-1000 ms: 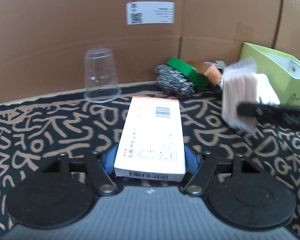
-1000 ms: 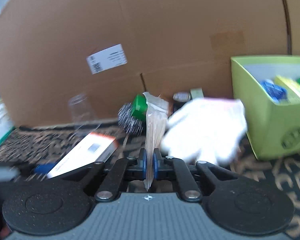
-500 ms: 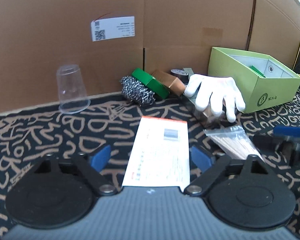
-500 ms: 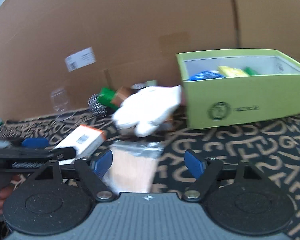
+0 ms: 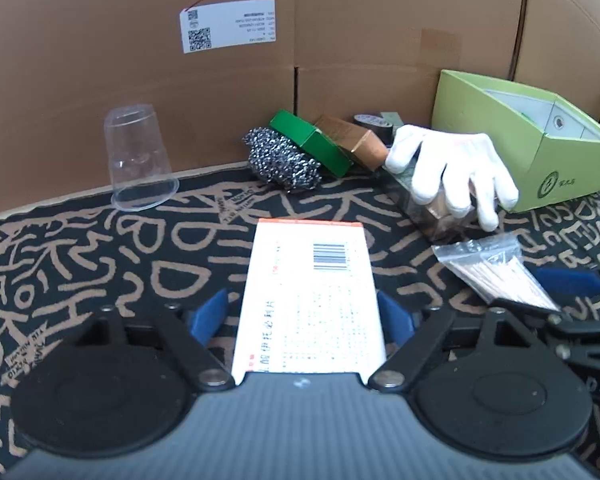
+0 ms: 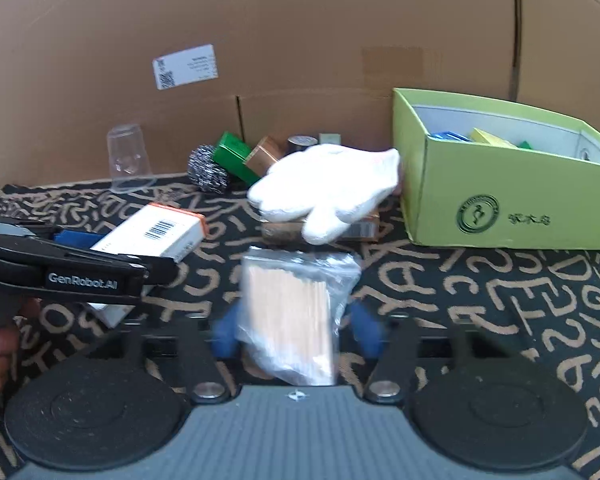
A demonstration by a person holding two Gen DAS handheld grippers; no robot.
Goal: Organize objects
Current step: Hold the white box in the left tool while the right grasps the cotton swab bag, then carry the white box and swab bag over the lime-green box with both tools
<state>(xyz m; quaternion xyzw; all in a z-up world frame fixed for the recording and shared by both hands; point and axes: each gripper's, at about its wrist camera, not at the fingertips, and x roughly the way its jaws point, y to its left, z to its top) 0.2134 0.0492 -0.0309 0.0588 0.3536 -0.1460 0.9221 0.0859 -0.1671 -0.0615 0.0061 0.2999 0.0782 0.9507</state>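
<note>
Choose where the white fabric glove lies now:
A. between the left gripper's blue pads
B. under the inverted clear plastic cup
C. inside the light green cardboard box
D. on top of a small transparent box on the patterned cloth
D: the white fabric glove drapes over the small transparent box, outside the light green cardboard box.

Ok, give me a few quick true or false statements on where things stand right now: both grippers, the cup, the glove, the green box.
1. The left gripper is open around the white box. True.
2. The cup stands upright, mouth up. False: it is upside down on the mat.
3. The glove lies inside the green box. False: it rests on a package on the mat, beside that box.
4. The bag of sticks lies between the right gripper fingers. True.
5. The green box is empty. False: blue and yellow items show inside.
</note>
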